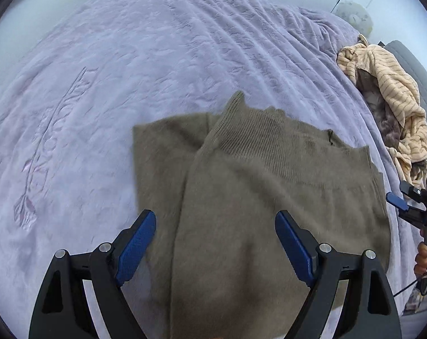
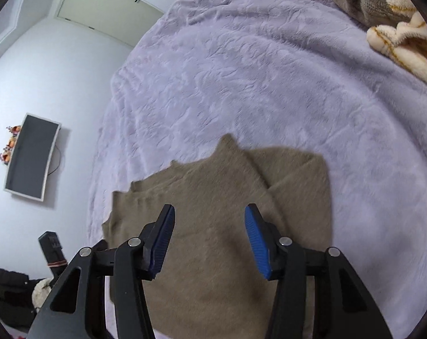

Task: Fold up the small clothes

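An olive-brown knit sweater (image 1: 255,183) lies partly folded on the lavender bedspread (image 1: 128,70), one side turned in over the body and its ribbed edge facing away. My left gripper (image 1: 214,214) hovers over it with its blue pads wide apart and nothing between them. In the right wrist view the same sweater (image 2: 213,183) lies flat under my right gripper (image 2: 210,207), whose jaws stand apart and hold nothing. The right gripper (image 1: 405,206) also shows at the right edge of the left wrist view, beside the sweater, held by a hand (image 1: 423,257).
A heap of beige striped fleece clothes (image 1: 388,84) and a grey-brown furry piece lie at the bed's right side, seen also as a heap (image 2: 405,45). A floral pillow (image 1: 354,17) sits behind. A wall screen (image 2: 30,158) and dark items on the floor (image 2: 4,296) are beyond the bed's left edge.
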Available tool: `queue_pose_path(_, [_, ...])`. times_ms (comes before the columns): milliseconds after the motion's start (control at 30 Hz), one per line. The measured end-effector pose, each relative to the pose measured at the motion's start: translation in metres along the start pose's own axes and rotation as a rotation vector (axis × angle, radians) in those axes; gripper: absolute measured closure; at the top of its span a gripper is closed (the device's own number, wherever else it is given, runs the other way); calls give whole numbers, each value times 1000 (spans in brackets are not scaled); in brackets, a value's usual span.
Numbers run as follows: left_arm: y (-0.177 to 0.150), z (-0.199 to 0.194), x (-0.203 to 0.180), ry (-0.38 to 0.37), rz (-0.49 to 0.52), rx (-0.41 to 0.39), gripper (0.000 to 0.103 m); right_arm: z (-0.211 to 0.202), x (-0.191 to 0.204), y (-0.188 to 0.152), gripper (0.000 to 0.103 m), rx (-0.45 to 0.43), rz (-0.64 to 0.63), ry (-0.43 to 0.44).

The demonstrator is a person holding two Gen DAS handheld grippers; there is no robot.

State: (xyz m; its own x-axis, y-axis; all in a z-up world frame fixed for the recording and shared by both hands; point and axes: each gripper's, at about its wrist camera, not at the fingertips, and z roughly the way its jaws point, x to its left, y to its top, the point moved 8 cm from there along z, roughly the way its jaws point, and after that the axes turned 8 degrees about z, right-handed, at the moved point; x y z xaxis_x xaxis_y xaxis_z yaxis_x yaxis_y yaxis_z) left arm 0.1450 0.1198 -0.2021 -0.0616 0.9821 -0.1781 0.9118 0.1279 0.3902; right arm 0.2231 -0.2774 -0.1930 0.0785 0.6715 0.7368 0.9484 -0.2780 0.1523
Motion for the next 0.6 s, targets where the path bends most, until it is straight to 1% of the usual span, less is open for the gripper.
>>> queue_pose_path(67, [-28,-8,8,-19,-31,38,16,-1,18,-37,43,64,1,83])
queue_pose_path(133, [-48,-13,12,-29,-40,62,16,2,33,-76,42,134,11,156])
queue_pose_path(233, [-73,-17,10,-79,-51,88,16,11,45,-138,42,244,55,235])
queue_pose_path(267, [-78,-16,8,-99,-52,96,16,17,48,-161,42,287,76,253])
queue_pose_path(333, [-88,-15,3,-139,-50,107,16,29,46,-195,42,330,103,253])
queue_pose_path(400, [-94,-13,-2,-169,-33,113,22,44,33,-221,42,347,182,227])
queue_pose_path(433, [-96,-12,-4,-179,-27,118,30,51,26,-231,42,345,248,237])
queue_pose_path(500, [-98,-10,-5,-211,-25,123,42,61,14,-238,42,311,323,229])
queue_pose_path(533, [-98,-9,-4,-228,-25,123,58,65,9,-240,42,289,348,226])
queue_pose_path(567, [-98,-8,-4,-253,-27,129,82,70,7,-240,42,261,380,236])
queue_pose_path(600, [-98,-6,-5,-283,-32,140,88,74,5,-237,42,236,419,251])
